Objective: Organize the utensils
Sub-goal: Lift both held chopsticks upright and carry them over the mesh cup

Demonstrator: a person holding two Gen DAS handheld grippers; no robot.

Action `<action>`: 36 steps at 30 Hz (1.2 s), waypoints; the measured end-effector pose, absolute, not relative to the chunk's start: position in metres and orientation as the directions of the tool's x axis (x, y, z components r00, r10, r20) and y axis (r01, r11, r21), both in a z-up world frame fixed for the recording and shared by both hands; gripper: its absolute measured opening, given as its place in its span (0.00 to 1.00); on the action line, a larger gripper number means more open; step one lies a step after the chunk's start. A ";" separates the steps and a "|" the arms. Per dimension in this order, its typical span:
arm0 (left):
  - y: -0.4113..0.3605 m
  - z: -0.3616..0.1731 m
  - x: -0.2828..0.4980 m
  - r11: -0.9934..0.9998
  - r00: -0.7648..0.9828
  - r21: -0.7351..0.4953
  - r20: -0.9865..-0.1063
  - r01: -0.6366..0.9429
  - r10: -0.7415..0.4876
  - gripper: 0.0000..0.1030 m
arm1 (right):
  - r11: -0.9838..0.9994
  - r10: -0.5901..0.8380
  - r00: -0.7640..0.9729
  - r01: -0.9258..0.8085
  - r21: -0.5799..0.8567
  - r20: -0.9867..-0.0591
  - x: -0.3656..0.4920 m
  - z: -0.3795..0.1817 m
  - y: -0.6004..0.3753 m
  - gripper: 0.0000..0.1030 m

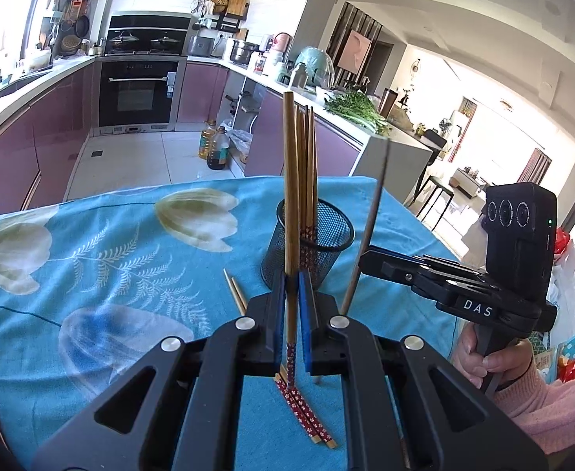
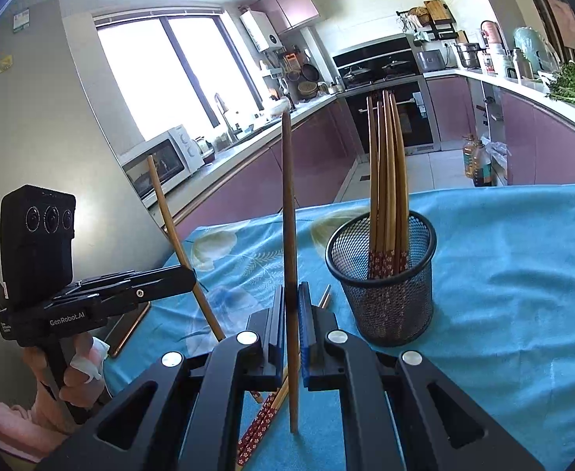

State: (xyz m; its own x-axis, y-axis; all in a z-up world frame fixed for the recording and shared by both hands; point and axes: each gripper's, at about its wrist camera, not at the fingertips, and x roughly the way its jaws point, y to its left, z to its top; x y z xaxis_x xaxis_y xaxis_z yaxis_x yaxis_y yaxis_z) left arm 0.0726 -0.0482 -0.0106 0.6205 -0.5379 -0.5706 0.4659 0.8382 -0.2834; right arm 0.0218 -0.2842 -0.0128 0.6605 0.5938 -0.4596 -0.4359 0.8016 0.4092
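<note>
Both pairs of jaws are clamped shut, the left gripper [image 1: 292, 314] on a red-patterned chopstick [image 1: 290, 212], the right gripper [image 2: 292, 329] on a plain chopstick [image 2: 289, 259], both near upright. Just beyond stands the mesh cup [image 2: 385, 274] of chopsticks on a blue floral cloth [image 1: 110, 259]. Loose chopsticks [image 1: 307, 416] lie below, partly hidden. Only the right view shows the microwave [image 2: 165, 161].

Left tongs [image 1: 292, 314] clamped on an upright chopstick [image 1: 290, 196], patterned end down. Behind it, a black mesh cup [image 1: 326, 235] with more chopsticks [image 1: 307, 165] standing inside. On the blue floral cloth [image 1: 110, 259] over the desk, two loose chopsticks [image 1: 307, 416] lying below the tongs. At right, right tongs [image 1: 364, 257] gripping a tilted chopstick [image 1: 367, 231], handle in a hand [image 1: 479, 357] with a pink sleeve.
</note>
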 end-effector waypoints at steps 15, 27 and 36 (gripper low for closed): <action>-0.064 0.008 0.083 0.824 0.635 -0.269 -0.534 0.499 -0.558 0.07 | 0.809 0.582 0.701 -0.448 0.381 -0.412 0.028 0.009 -0.292 0.05; -0.069 0.014 0.090 0.820 0.641 -0.260 -0.521 0.509 -0.563 0.07 | 0.814 0.575 0.718 -0.452 0.365 -0.393 0.029 0.016 -0.299 0.05; -0.071 0.028 0.099 0.819 0.658 -0.249 -0.497 0.517 -0.566 0.07 | 0.815 0.575 0.730 -0.466 0.345 -0.370 0.035 0.030 -0.298 0.05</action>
